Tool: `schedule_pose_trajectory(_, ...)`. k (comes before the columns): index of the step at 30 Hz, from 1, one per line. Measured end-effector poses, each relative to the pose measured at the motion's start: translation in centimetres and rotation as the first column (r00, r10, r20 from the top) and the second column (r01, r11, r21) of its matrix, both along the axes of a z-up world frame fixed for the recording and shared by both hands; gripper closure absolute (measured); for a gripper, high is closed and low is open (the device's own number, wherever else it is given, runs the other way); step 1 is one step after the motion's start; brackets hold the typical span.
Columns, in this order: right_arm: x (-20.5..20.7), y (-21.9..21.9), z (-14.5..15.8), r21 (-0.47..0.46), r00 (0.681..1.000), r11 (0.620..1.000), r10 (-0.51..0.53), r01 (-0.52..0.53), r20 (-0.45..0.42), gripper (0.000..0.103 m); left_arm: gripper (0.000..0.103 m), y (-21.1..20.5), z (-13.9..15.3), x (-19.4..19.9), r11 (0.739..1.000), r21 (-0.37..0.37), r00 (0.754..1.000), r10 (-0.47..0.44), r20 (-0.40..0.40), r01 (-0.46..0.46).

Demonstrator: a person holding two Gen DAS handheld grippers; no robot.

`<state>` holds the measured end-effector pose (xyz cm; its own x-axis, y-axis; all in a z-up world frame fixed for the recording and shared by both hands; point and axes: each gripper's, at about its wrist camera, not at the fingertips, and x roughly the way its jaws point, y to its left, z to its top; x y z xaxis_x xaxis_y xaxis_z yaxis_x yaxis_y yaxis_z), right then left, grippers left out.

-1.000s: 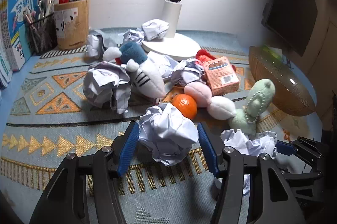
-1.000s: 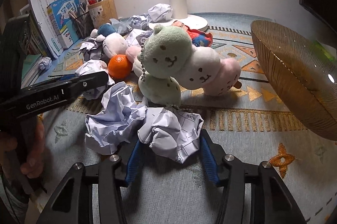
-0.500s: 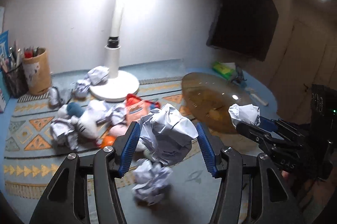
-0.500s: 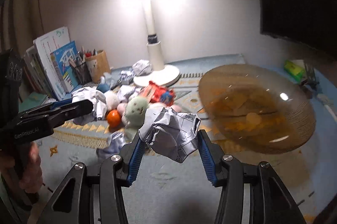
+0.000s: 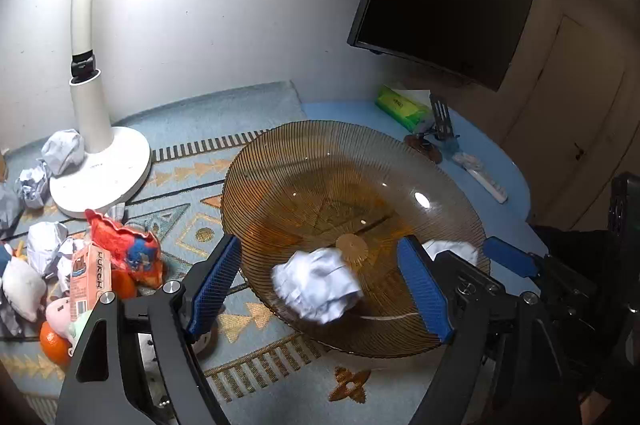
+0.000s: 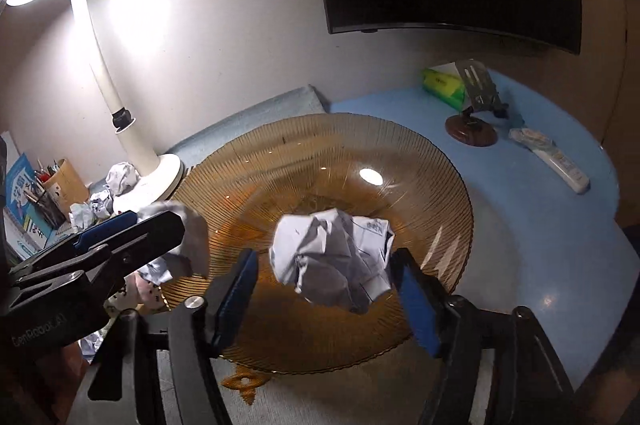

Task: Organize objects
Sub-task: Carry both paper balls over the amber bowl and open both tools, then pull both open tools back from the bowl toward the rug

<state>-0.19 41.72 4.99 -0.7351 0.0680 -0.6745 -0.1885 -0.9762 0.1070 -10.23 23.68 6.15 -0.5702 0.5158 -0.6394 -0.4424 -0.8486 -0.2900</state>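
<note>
From my left wrist camera I see the left gripper (image 5: 320,289) with its two blue ribbed pads; its jaws are opening, and a crumpled white paper ball (image 5: 318,285) is between them without touching either pad, over the amber glass bowl (image 5: 280,161). The bowl is wide, shallow and round, with fine ridges that run from the centre to the rim. At 3 o'clock the right gripper (image 5: 472,257) comes into this view, and a second wrinkled paper (image 5: 450,249) shows white between its blue pads. At 9 o'clock the white lamp (image 5: 100,177) stands on its round flat base on the woven patterned mat (image 5: 188,169), with more paper balls, a red soft pouch (image 5: 128,249), a pink carton (image 5: 90,277) and a smooth orange fruit (image 5: 54,345) close together. In my right wrist camera the jaws of the right gripper are also opening; the paper there, with sharp folds and some printed marks, hangs between the pads above the bowl, very near the right pad, and I cannot tell if it touches. At 9 o'clock the left gripper appears as a black frame with the blurred first ball just beside its tip. At 2 o'clock a green pack (image 6: 444,79), a small metal stand (image 6: 476,113) and a white remote (image 6: 560,165) lie on the smooth blue table (image 6: 540,225).
</note>
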Motion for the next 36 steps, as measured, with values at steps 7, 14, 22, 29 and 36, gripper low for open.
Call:
schedule_pose_trajectory(7, 2.6, -0.2, 0.5, 0.017, 0.998, 0.999, 0.029, -0.028, -0.054, 0.032, 0.024, -7.0, 1.0, 4.4, 0.991, 0.117, 0.998, 0.060, -0.008, -0.059)
schedule_pose_trajectory(14, 5.0, -7.6, -0.1, -0.037, 0.969, 0.972, 0.228, -0.232, -0.089, 0.019, 0.001, -18.4, -0.7, 11.8, 0.944, 0.029, 0.934, 0.329, -0.140, -0.328)
schedule_pose_trajectory(22, 3.3, -16.8, -4.5, -0.042, 0.921, 0.920, 0.387, -0.389, -0.051, 0.017, 0.001, -26.6, -6.0, 11.6, 0.863, -0.064, 0.864, 0.496, -0.086, -0.502)
schedule_pose_trajectory(29, 1.2, -18.3, -7.4, -0.023, 0.936, 0.937, 0.349, -0.348, 0.051, 0.017, 0.001, -25.9, -7.4, 11.1, 0.903, -0.061, 0.905, 0.424, -0.038, -0.426)
schedule_pose_trajectory(36, 1.5, -18.5, -7.4, -0.012, 0.929, 0.930, 0.368, -0.368, 0.042, 0.017, 0.001, -26.9, -7.5, 11.6, 0.894, -0.005, 0.893, 0.449, -0.029, -0.449)
